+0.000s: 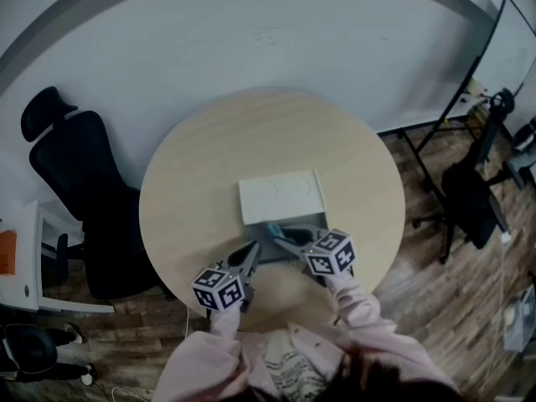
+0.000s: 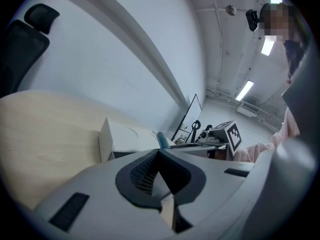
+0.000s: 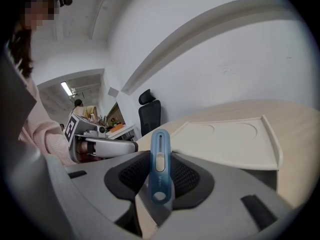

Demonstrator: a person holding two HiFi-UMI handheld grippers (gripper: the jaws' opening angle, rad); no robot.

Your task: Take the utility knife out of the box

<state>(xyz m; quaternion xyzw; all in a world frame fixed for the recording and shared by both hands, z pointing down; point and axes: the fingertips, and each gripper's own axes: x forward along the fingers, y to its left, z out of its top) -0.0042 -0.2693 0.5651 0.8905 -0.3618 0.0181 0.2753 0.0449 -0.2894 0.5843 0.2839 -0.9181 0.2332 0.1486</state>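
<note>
right gripper [image 3: 159, 180] clamps the blue utility knife [image 3: 160, 151] over the open box [image 1: 280, 198] on the desk [image 1: 197, 162]; left gripper [image 2: 159, 156], jaws together, empty. carrying clear seems left.

At the lower middle of the head view, the left gripper [image 1: 249, 252] is holding its jaws together, while the right gripper [image 1: 285, 243] beside it is clamping the utility knife [image 3: 159, 164].

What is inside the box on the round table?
The open grey part of the box looks empty; the blue utility knife is clamped in the right gripper above it. The white lid covers the rest.
</note>
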